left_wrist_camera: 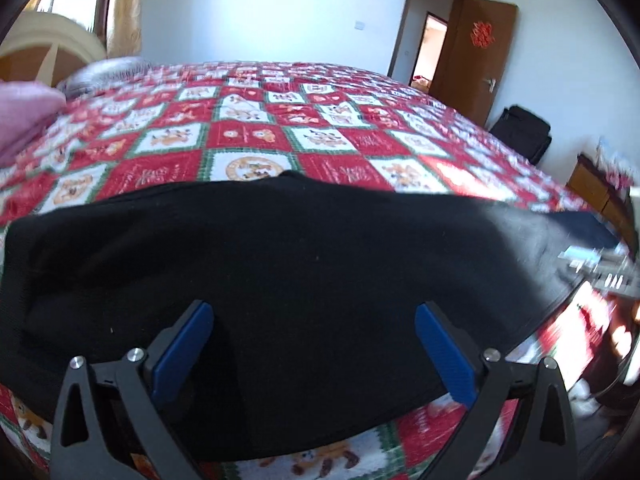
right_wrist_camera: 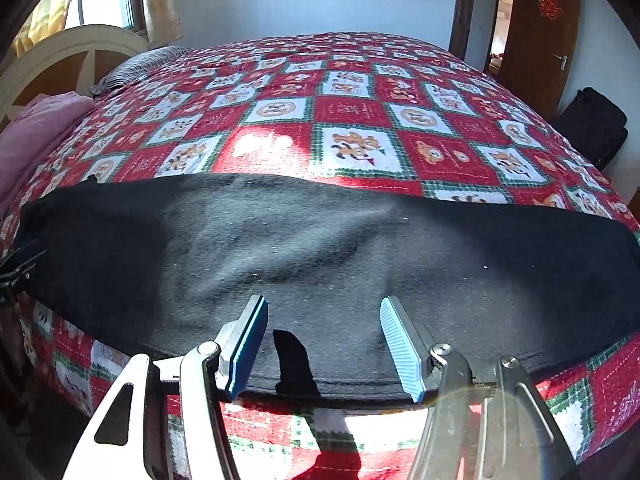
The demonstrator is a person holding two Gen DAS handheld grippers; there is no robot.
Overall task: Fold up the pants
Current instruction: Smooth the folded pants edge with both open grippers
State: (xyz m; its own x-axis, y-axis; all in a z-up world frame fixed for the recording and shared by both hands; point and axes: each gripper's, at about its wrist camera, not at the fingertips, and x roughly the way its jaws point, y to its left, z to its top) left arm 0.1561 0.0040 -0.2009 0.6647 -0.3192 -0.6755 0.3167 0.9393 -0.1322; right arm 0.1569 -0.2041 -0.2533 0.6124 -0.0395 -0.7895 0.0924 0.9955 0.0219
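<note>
Blue-padded gripper jaws fill both foregrounds. Beneath them, black knit pants (right_wrist_camera: 320, 256) lie flat in a long band along the near edge of the red-and-white checked cartoon bedspread (right_wrist_camera: 352, 116), ready for folding. Left gripper (left_wrist_camera: 314, 350) and right gripper (right_wrist_camera: 324, 342) hover spread, holding nothing.

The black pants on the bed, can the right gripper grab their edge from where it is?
Probably yes. The right gripper is open over the black pants, and nothing lies between it and their near edge.
</note>
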